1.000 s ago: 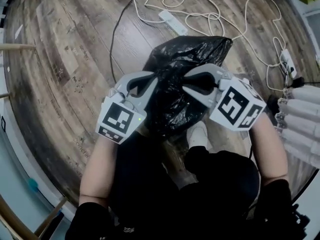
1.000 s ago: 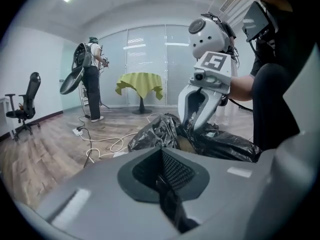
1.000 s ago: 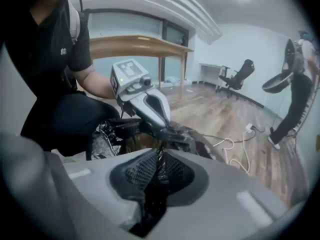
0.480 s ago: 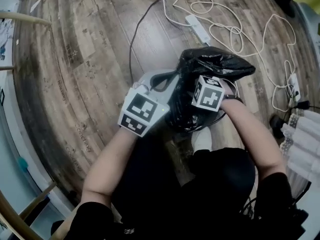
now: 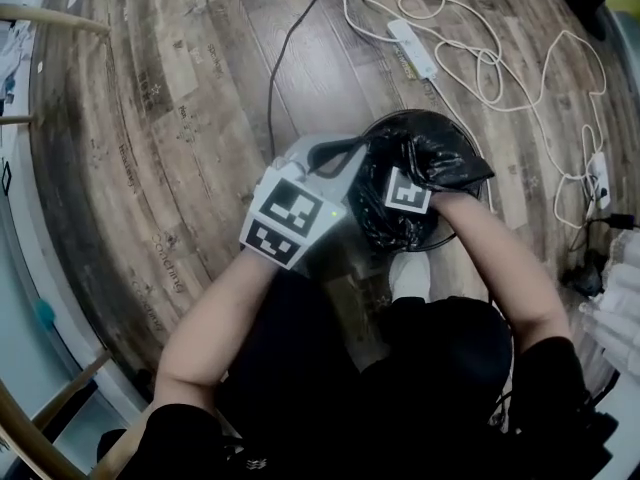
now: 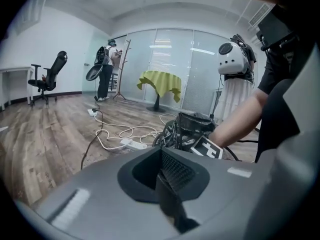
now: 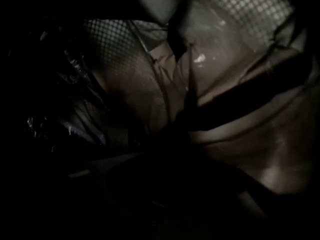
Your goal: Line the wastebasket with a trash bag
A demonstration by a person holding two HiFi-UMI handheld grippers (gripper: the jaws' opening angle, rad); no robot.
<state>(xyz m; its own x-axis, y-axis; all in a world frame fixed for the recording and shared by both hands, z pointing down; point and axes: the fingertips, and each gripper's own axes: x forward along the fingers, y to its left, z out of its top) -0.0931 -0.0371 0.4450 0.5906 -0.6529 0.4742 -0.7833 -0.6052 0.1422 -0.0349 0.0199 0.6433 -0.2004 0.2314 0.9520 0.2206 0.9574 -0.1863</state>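
Wastebasket upright on the floor, trash bag bunched in its mouth. Right tongs point down inside the bag; too dark to tell their grip. Left tongs clamped shut beside the left rim, apparently on the bag's edge, so they're nearer for hooking it over.

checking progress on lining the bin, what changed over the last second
The right gripper plunged down into the wastebasket, pushing the black trash bag in; a second ago both grippers held the bag bunched up above it. The left gripper sank a little, beside the basket's rim. Unchanged: left gripper shut, power strip on the floor.
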